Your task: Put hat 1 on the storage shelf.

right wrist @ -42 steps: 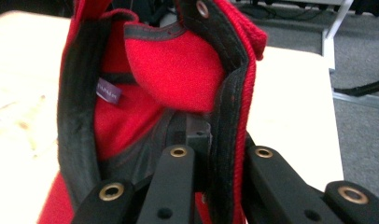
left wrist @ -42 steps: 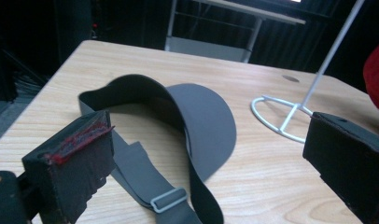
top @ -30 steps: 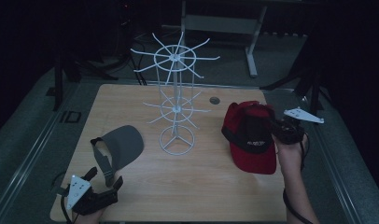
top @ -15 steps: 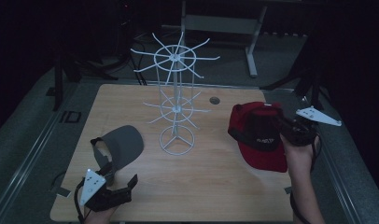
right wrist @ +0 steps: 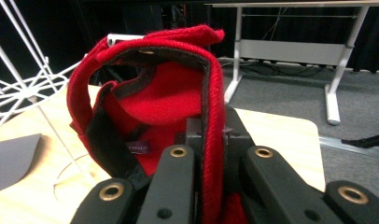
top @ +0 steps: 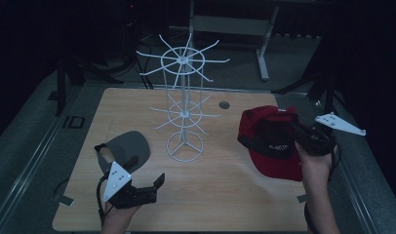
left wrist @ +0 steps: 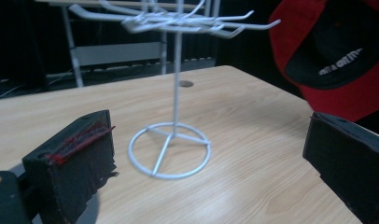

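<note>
High view: white wire hook rack [top: 185, 109] at counter [top: 225, 195] centre; grey cap [top: 128, 148] at 8 o'clock; red fabric cap [top: 271, 141] at 3 o'clock, lifted by right gripper [top: 303, 136].
Left gripper view: left gripper [left wrist: 201, 163], jaws apart, empty.
Right gripper view: jaws clamped on red cap's rim; approach a hook squarely.

Red cap [top: 271, 146] lifted, clamped at rim

White wire rack [top: 184, 111] stands mid-table, arms spread wide: main obstacle between my hands. Grey cap [top: 130, 148] blocks near-left beside its base. Bare wood near centre and far left of the table [top: 118, 105] is open. Red cap [top: 271, 141] fills right side.
</note>
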{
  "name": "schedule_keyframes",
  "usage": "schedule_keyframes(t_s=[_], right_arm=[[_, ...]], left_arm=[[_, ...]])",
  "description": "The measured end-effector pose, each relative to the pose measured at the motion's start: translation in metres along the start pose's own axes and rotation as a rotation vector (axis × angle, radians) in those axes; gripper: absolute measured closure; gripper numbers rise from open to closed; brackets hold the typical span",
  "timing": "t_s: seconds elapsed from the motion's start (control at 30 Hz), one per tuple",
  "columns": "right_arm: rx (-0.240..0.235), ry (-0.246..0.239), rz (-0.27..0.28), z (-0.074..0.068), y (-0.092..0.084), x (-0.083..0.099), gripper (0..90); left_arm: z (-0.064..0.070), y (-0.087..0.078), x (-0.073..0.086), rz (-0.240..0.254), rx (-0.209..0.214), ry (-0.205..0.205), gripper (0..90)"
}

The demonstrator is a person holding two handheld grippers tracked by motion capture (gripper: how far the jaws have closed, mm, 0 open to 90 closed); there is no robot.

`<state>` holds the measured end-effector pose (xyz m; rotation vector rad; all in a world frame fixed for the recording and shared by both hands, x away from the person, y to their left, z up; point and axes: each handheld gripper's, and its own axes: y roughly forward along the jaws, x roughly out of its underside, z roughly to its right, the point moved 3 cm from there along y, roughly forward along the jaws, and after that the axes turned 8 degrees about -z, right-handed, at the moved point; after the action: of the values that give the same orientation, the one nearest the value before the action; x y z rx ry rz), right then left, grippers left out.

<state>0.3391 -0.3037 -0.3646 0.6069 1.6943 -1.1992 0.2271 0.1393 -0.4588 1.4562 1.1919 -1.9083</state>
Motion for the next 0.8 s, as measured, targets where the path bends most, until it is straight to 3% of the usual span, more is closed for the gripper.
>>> schedule_keyframes(t_s=[0.47, 0.67, 0.8], right_arm=[[-0.050, -0.027, 0.040, -0.020, -0.016, -0.010, 85.3], [-0.073, -0.037, 0.053, -0.029, -0.022, -0.013, 85.3], [-0.093, -0.035, 0.069, -0.033, -0.027, -0.014, 85.3]], left_arm=[[0.041, 0.032, -0.061, 0.038, 0.109, 0.116, 2.5], [0.057, 0.046, -0.081, 0.045, 0.137, 0.147, 2.5], [0.067, 0.058, -0.092, 0.056, 0.134, 0.187, 3.8]])
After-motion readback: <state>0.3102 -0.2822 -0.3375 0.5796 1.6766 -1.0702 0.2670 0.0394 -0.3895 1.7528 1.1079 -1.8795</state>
